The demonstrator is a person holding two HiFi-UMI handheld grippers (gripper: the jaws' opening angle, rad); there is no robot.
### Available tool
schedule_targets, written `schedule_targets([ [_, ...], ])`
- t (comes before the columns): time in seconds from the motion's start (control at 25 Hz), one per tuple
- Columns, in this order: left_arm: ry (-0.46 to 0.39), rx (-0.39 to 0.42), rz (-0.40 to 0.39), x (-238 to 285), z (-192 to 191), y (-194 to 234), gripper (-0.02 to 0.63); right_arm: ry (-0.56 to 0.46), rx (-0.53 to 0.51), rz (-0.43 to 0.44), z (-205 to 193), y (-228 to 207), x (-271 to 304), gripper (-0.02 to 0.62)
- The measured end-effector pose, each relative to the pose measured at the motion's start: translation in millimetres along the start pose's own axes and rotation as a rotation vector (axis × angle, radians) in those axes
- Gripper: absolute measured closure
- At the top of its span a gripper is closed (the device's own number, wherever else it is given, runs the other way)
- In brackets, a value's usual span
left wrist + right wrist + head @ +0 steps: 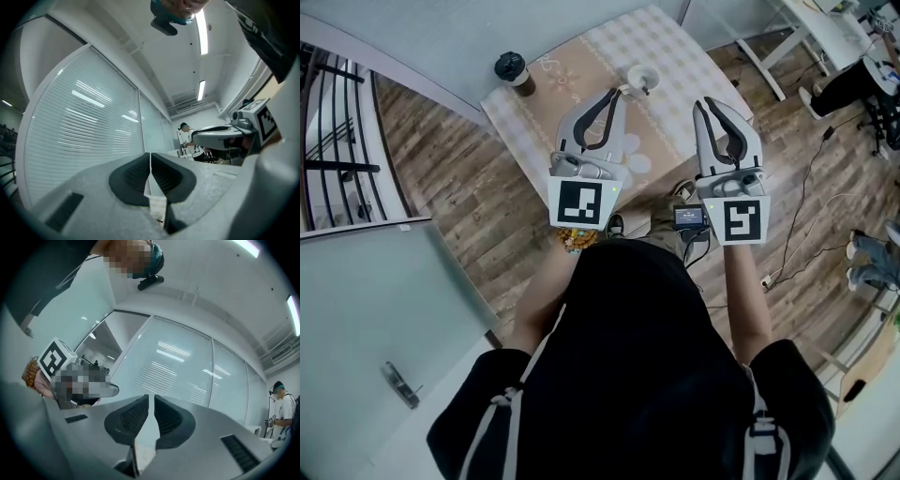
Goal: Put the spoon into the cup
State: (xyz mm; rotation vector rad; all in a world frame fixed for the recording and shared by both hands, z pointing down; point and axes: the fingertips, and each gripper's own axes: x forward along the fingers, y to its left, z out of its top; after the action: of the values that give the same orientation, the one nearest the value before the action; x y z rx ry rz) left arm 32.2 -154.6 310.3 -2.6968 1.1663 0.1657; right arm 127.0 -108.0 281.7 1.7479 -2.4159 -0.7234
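In the head view a small white cup (639, 77) stands on the checked tablecloth (675, 56) far below. A thin dark thing at its rim may be the spoon (645, 89); it is too small to tell. I hold both grippers up at chest height, well above the table. The left gripper (617, 92) has its jaws closed tip to tip with nothing between them, and the right gripper (709, 101) looks the same. Both gripper views point up at the ceiling and glass walls: the left gripper (150, 159) and right gripper (151, 401) are shut and empty there.
A takeaway cup with a dark lid (514, 69) stands at the cloth's far left corner. Wooden floor surrounds the small table, with cables (806, 197) to the right and a frosted glass door (384, 309) to the left. Another person (281, 404) stands in the distance.
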Motion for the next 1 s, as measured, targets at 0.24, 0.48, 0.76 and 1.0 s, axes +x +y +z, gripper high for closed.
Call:
schedule_targets([
  [0.24, -0.029, 0.007, 0.024, 0, 9, 4, 0.583, 0.014, 0.062, -0.079, 1, -7, -4, 0.558],
  [0.48, -0.024, 0.013, 0.023, -1, 5, -2, 0.583, 0.05, 0.031, -0.112, -4, -13, -10, 0.538],
  [0.76, -0.013, 0.02, 0.0, 0, -4, -15, 0.583, 0.095, 0.079, -0.134, -21, -9, -15, 0.52],
  [1.0, 0.003, 0.028, -0.005, -3, -16, -21, 0.583, 0.132, 0.116, -0.14, -33, 3, -21, 0.523],
])
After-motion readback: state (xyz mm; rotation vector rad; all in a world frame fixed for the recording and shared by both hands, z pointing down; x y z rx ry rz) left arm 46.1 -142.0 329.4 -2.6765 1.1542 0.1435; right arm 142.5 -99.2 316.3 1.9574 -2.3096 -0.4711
